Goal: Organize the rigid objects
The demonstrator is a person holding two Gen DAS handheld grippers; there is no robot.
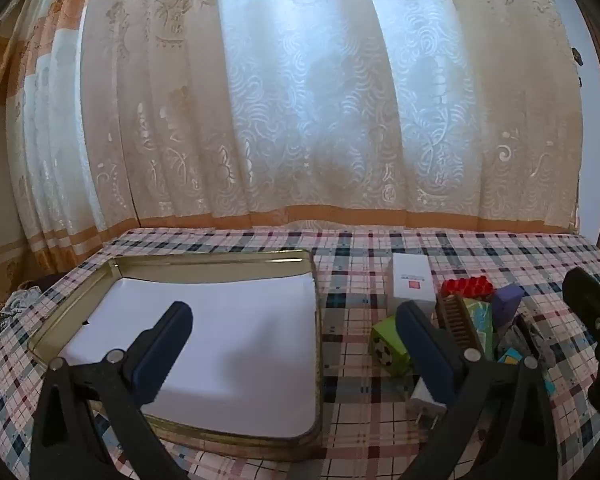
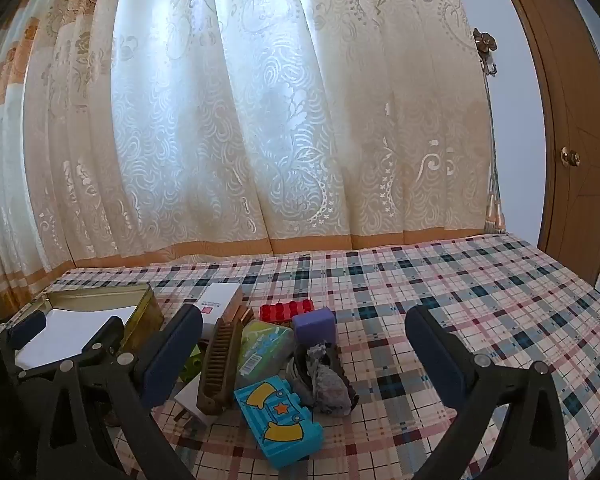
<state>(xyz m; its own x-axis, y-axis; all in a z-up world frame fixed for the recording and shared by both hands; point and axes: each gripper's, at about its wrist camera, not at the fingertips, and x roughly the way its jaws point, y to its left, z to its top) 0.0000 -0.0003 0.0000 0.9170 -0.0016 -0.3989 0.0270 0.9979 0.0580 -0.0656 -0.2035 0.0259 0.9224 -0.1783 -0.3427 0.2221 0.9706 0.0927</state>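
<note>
Left gripper (image 1: 294,344): jaws spread wide, holding nothing, poised above the right edge of the tin and the strip of cloth beside it. Right gripper (image 2: 304,344): jaws likewise spread wide and empty, poised over the pile of small items.

Tin (image 1: 318,320): a shallow gold-coloured metal box, lid off, lined with a white sheet, lying on the left part of the checked tablecloth (image 2: 480,288).

Pile, just right of the tin, all on the cloth:
- white box (image 1: 412,284), upright, at the back nearest the tin;
- red brick (image 2: 286,312) with studs, behind the purple block (image 2: 314,326), the two touching or nearly so;
- brown comb (image 2: 218,364), lying lengthwise, one end resting on the white plug (image 2: 190,404);
- green brick (image 1: 388,346) with a football print, beside the left gripper's right finger;
- clear case (image 2: 264,346) with a green label, between comb and purple block;
- grey crumpled item (image 2: 324,380) in a dark tray, in front of the purple block;
- blue toy brick (image 2: 278,420) with yellow shapes and an orange star, nearest the viewer.

Background: patterned cream curtain (image 2: 260,120); wooden door (image 2: 572,140) at right.
</note>
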